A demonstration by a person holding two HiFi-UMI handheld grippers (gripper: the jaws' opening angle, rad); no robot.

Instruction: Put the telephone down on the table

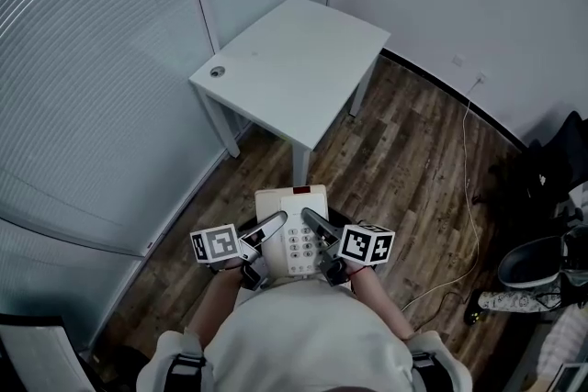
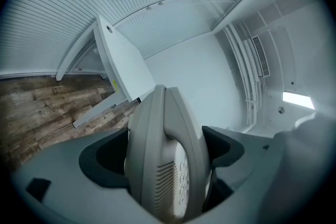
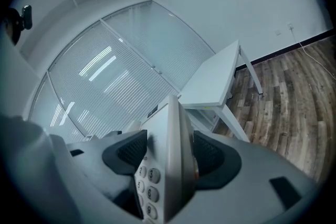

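Frosted glass with horizontal blinds [image 1: 83, 78] fills the left of the head view. Right of it, in the upper middle of the frame, stands the white table [image 1: 294, 60], its top bare except for a small round grommet [image 1: 218, 71] near its left corner. Brown wood-plank floor [image 1: 404, 170] runs beneath and around it.

Lower centre, below the table and apart from it, the telephone [image 1: 292, 229] is held in the air over the floor, close to the person's white-clad body [image 1: 308, 335]. The left gripper [image 1: 268, 232], with its marker cube [image 1: 216, 243] at the outer side, is clamped on the telephone's left side. In the left gripper view its dark pads [image 2: 107, 157] press on both faces of the telephone [image 2: 163, 160], handset side foremost, with the table [image 2: 123, 68] tilted across the upper left of the frame.

The right gripper [image 1: 320, 229], marker cube [image 1: 367, 243] beside it, is closed on the telephone's right edge. In the right gripper view the telephone's [image 3: 168, 160] keypad edge stands squeezed between the pads [image 3: 210, 155], and the table [image 3: 218, 81] shows well beyond, right of centre.

Further right in the head view a thin pale cable [image 1: 464, 151] trails over the floor from a wall outlet [image 1: 480, 78]. At the far right edge sits what looks like a dark chair [image 1: 537, 262], partly cut off.
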